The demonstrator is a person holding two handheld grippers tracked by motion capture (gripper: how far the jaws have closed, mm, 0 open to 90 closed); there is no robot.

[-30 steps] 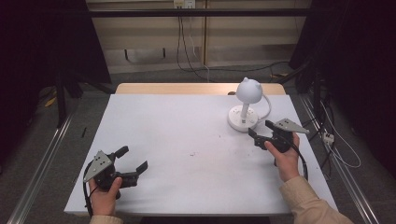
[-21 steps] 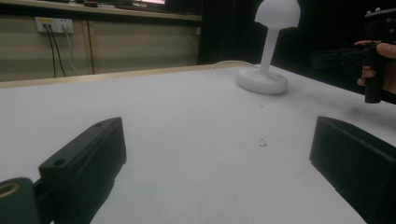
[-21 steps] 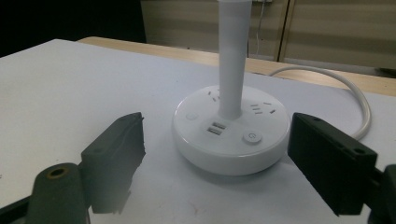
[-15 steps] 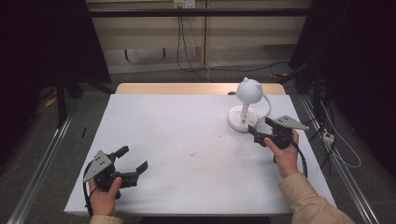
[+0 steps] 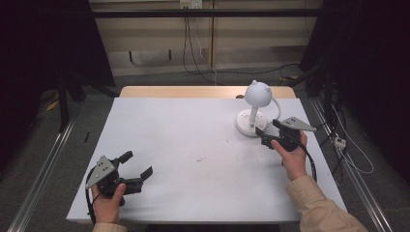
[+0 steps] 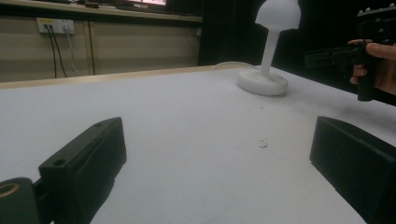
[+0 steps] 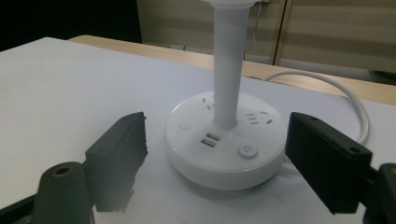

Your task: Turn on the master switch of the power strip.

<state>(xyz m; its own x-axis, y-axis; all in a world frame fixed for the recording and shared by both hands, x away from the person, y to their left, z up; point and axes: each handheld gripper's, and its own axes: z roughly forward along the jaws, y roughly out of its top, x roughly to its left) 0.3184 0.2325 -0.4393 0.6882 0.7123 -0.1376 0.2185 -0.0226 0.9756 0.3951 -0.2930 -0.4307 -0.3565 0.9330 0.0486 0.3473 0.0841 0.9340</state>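
Right hand-held gripper [image 5: 266, 131] has edged up to the lamp [image 7: 225, 135] at the counter's [image 5: 193, 145] far right; jaws open, just narrowed a touch, straddling the base, no contact — grasp looks imminent; left hand-held gripper [image 5: 138, 166] open, idle near-left.

No readable text anywhere (power symbol on lamp base [image 7: 225, 149] button only).

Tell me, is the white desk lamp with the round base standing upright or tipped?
Upright: the white desk lamp has its base flat on the table and its stem vertical.
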